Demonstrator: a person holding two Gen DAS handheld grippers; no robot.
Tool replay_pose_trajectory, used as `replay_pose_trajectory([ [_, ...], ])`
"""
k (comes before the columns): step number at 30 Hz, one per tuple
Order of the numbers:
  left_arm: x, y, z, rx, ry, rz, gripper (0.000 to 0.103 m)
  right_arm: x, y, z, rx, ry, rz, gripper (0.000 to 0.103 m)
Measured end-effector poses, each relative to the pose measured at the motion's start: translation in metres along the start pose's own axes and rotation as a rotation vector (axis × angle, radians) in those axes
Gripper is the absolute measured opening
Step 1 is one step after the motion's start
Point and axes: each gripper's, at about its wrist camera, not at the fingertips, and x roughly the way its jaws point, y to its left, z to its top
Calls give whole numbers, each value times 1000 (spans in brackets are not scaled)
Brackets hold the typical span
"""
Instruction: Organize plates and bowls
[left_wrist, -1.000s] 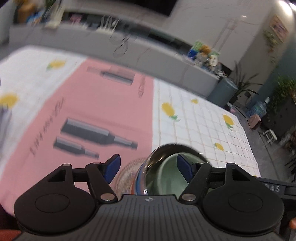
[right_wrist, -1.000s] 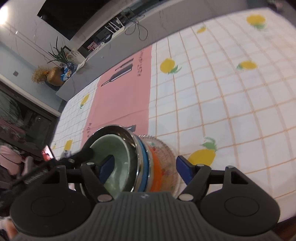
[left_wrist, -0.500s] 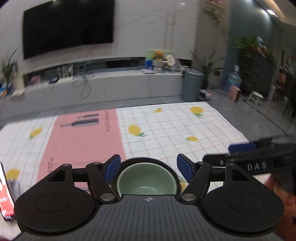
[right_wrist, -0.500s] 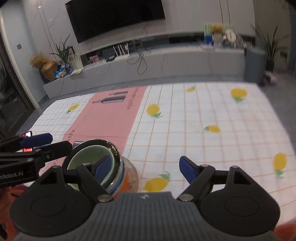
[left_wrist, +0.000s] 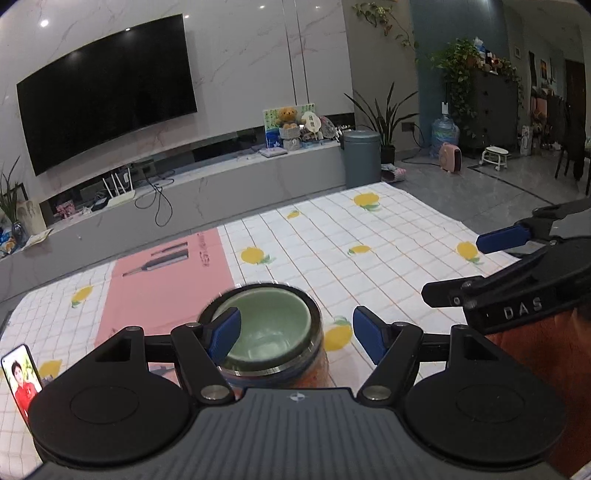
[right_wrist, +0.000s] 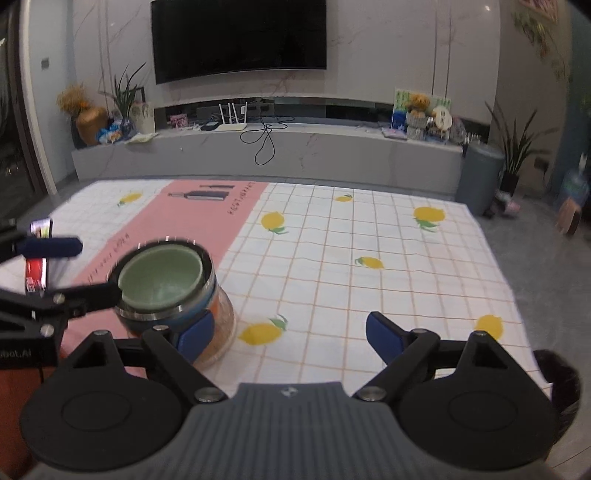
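**Nested bowls stand stacked on the lemon-print cloth, both grippers spread**

While the stack of bowls (right_wrist: 173, 291) stands upright on the tablecloth (right_wrist: 369, 288), at the near left edge where the pink panel meets the white lemon-check, neither gripper grips it. A pale green bowl (left_wrist: 267, 326) sits innermost, ringed by a steel bowl rim (left_wrist: 314, 314), with blue and orange bowls beneath and a clear patterned glass dish (right_wrist: 223, 332) at the bottom.

In the left wrist view the left gripper (left_wrist: 295, 330) stands wide, its left pad in front of the green bowl's rim, its right pad clear of the stack to the right. The right gripper (right_wrist: 290, 338) is wide too; its jaws have just been opening, with only cloth between them, and the stack lies just left of its left pad.

A phone (left_wrist: 22, 380) with a lit screen lies at the cloth's near left. Beyond the cloth a television (right_wrist: 240, 37) hangs above a grey console (right_wrist: 332, 147).
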Motion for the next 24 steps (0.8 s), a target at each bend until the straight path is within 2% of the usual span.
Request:
replay_pose_trajectory([
  [6,5,-7,-17,8,66,20,82,-12,6,-23,-2,10,2,93],
  [12,14,-5,-28,-30,156,2,82,-8,5,-42,37,58,-14,93],
  [24,27,4,-43,-104,263,19,82,4,8,-52,58,98,-8,93],
])
